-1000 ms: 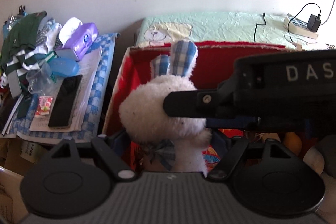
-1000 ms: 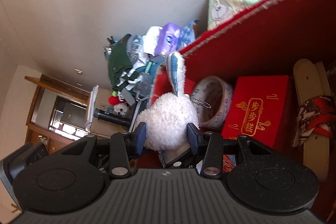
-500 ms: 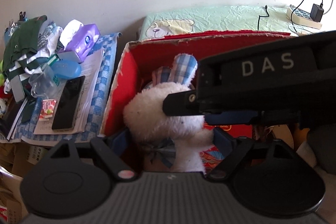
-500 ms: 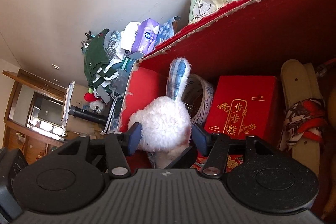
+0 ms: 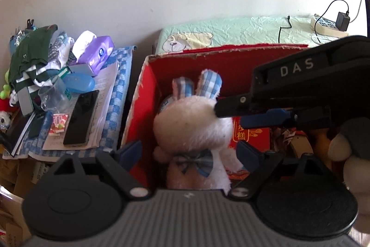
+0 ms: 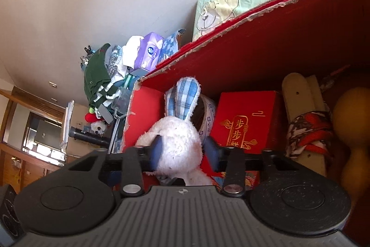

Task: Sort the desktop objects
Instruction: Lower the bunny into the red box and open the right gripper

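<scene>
- Far left, a heap of clothes [image 5: 30, 61], a purple tissue pack [image 5: 98, 53], a clear cup [image 5: 54, 95] and a black phone [image 5: 81, 117] lie on papers over a checked cloth [image 5: 118, 89].
- Beside them stands the red box [image 5: 141, 94], its torn rim facing the wall; a green bear-print cover [image 5: 231, 32] lies behind it.
- The bunny [image 5: 193, 129] is upright at the box's left end, checked ears up, bow at its neck.
- Behind it sit a tape roll [image 6: 207, 116] and a red gift box [image 6: 247, 119]; further right, a cream strip [image 6: 300, 103] and yellow fruit [image 6: 351, 117].
- The left gripper [image 5: 188, 154] is spread wide, its pads clear of the bunny on both sides.
- The right gripper [image 6: 182, 151] pinches the bunny's head from the right.
</scene>
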`<state>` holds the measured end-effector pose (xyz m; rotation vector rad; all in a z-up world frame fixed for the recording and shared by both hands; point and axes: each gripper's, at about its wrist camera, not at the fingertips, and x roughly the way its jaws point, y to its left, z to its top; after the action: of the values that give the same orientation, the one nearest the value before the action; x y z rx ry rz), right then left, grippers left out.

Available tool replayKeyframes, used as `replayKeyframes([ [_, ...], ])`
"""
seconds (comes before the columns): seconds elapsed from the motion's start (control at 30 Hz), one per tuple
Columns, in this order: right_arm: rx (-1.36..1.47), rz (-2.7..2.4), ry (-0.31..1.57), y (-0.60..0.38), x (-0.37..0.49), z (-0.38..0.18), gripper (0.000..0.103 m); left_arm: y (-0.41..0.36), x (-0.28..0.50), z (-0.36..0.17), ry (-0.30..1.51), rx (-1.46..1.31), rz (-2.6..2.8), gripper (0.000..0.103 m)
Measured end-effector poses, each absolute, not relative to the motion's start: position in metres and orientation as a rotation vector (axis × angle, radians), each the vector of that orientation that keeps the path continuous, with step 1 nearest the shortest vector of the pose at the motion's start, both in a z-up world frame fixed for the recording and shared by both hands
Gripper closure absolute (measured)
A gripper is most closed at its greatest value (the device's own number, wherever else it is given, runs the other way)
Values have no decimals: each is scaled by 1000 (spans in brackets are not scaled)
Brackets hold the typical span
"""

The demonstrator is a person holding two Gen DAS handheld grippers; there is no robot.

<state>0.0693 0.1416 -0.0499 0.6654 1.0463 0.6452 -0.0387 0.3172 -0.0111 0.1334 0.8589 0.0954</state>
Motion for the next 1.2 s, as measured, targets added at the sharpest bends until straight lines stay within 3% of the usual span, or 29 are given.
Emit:
replayKeyframes([
  [0.17,720,714,1091,155,70,-58,74,317,-38,-13,874,127,112,23],
  [0.33,718,691,1077,156,66,-57,66,317,-43,-14,861,146,131,24],
  [0.53,724,683,1024,144,58,-45,64,319,-45,-15,862,134,142,24],
  [1.2,574,495,808,95,18,-13,60,299,-42,8,885,110,166,10],
])
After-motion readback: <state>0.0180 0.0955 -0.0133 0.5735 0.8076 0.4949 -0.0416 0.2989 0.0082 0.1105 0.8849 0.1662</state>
